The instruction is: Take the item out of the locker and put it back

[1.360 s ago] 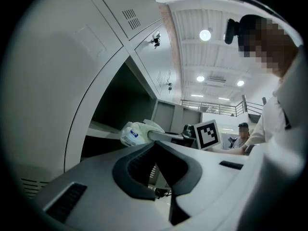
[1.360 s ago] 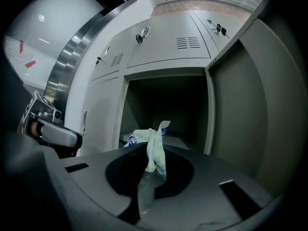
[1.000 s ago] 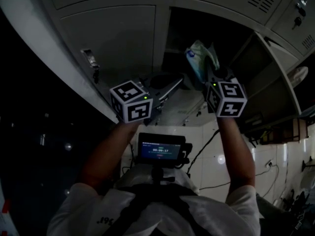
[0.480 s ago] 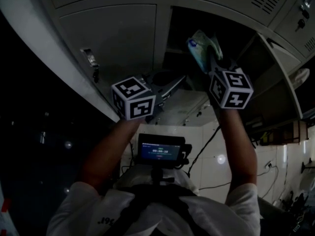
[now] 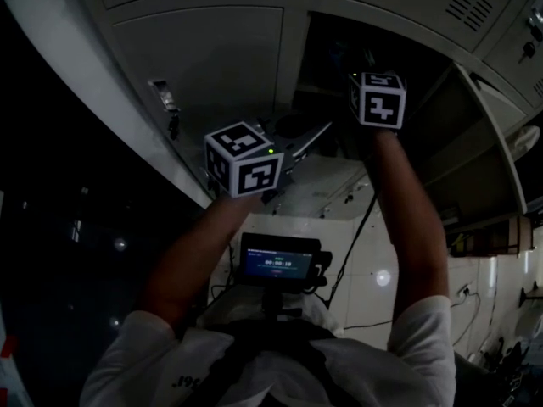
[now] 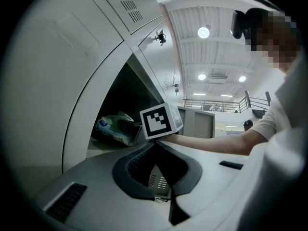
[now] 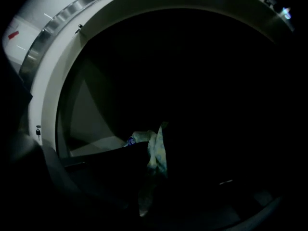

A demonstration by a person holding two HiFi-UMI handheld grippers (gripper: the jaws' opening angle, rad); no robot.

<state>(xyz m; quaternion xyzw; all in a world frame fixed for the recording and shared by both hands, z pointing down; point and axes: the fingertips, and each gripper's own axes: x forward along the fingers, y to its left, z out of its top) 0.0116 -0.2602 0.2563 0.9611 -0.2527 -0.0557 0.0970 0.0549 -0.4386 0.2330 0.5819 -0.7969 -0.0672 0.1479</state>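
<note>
1. Where the locker (image 5: 288,24) stands open, the right gripper (image 7: 154,146) is extended well inside the dark compartment (image 6: 77,129) — its marker cube (image 5: 378,100) is seen at the opening.
2. Its fingers are pinched on a soft pale packet (image 6: 111,127) with a blue label, which is held low in the compartment, just above the floor.
3. Whether the packet touches that floor cannot be told.
4. The left gripper (image 6: 156,146) is held level outside the locker, near the person and left of the right arm (image 5: 407,219) — its fingers are pressed together, with nothing between them.
5. A closed door (image 5: 204,49) is seen left of the open compartment.
</note>
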